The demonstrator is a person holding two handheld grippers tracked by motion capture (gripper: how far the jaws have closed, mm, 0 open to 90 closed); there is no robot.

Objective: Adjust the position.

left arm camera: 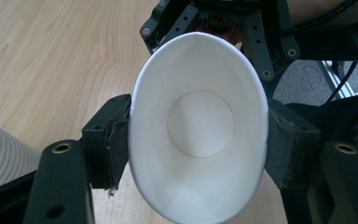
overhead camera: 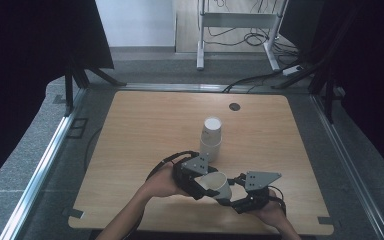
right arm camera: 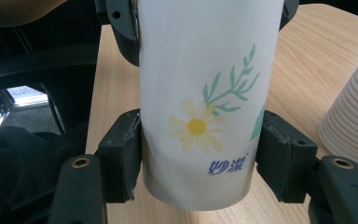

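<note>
- Nearest the lens in the left gripper view, the paper cup (left arm camera: 200,126) faces mouth-on, its rim squeezed into an oval between the two black fingers (left arm camera: 109,140), which clamp it at 9 and 3 o'clock.
- From the right gripper view, the same cup (right arm camera: 205,107) shows its printed daisy side; the right gripper (right arm camera: 200,158) clamps the lower body near the base, pads pressed against the wall on both sides.
- Seen from the high view, the cup (overhead camera: 216,185) lies on its side in the air just above the worktop (overhead camera: 130,130), held between the left gripper (overhead camera: 200,181) and the right gripper (overhead camera: 237,197), at about 6 o'clock of the board.
- A stack of cups (overhead camera: 211,137) stands upright at 12 o'clock from the held cup, near but apart.
- Thin paper like this is very light and soft: the oval rim already shows that the mouth yields under pressure. I judge the base end stiffer, since the bottom disc braces it, so that is the safer place to grip.
- The coated wall looks smooth and may slip; gentle, even pressure should hold it without creasing.
</note>
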